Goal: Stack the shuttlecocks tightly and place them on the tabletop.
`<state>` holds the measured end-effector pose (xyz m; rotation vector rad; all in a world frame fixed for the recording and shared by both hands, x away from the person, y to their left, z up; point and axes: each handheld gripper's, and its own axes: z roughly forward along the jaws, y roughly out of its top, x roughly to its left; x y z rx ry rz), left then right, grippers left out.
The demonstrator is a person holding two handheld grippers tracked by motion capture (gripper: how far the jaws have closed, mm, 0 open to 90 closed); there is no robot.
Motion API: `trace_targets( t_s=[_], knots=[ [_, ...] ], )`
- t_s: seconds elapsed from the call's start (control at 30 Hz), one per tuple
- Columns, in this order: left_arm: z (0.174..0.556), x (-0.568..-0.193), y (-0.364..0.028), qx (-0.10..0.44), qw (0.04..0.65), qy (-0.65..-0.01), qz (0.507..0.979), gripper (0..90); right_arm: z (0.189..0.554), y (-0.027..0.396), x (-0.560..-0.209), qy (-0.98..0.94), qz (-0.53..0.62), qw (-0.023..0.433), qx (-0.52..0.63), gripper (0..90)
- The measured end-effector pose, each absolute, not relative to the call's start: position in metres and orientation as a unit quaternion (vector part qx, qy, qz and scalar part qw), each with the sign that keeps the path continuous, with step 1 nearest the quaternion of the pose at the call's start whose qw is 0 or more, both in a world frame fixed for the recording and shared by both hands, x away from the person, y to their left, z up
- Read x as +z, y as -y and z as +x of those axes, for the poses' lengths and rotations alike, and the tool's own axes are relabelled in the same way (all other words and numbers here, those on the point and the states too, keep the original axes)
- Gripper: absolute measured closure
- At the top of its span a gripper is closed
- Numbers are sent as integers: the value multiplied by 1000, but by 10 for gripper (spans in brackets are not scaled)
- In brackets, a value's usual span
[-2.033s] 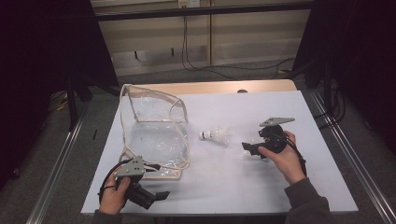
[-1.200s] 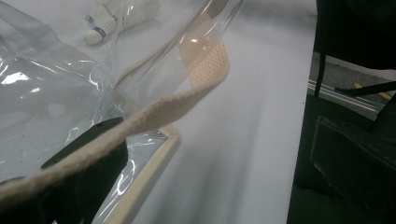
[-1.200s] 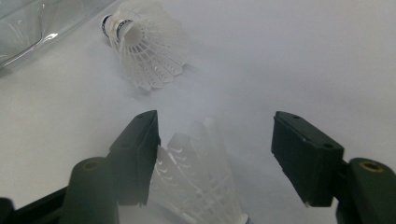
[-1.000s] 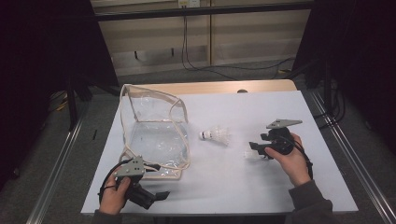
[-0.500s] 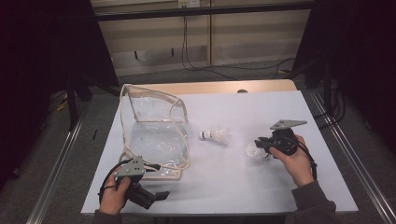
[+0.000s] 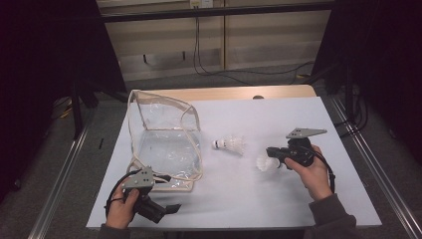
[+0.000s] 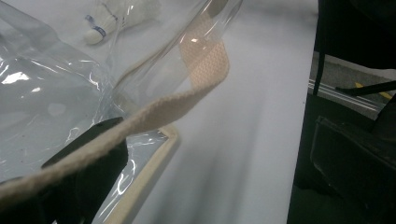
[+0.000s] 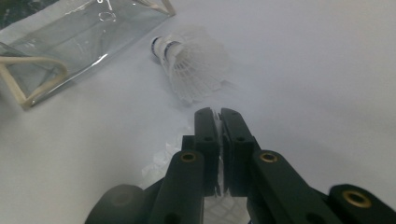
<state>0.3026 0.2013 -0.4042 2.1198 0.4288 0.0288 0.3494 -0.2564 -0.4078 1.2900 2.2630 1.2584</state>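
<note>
Right claw (image 6: 271, 158) clamped on the feather skirt of a shuttlecock (image 6: 262, 162), jaws just closing within the last moment, thin white feather edge pinched between them in the right gripper view (image 8: 217, 122). Held shuttlecock well to the right of the clear bag (image 6: 166, 144), just above the white table (image 6: 259, 204). Second shuttlecock (image 6: 231, 145) lying on its side on the table between the bag and the held one, cork end pointing toward the bag; same one seen just beyond the jaw tips in the right gripper view (image 8: 191, 60). Bag standing open on the left part of the table, cream trim along its edges. Left claw (image 6: 171, 206) just in front of the bag's near corner, low by the table edge. In the left gripper view, cream strap (image 7: 154, 116) of the bag draped over one black jaw; cannot tell whether that claw is apart or together. Second shuttlecock also visible past the bag there (image 7: 100, 25).
</note>
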Motion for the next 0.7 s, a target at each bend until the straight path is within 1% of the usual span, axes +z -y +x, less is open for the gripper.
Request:
trace_targets(
  t_s=[0.23,0.6,0.7],
  knots=[
    [303,-404,-201,12,470,-175,865,40,350,246,-412,-781,429,108,442,859],
    [302,-404,-202,13,470,-174,865,40,351,252,-419,-785,433,120,426,837],
    [303,-404,-201,13,471,-175,865,40,351,256,-420,-781,437,116,431,833]
  ],
)
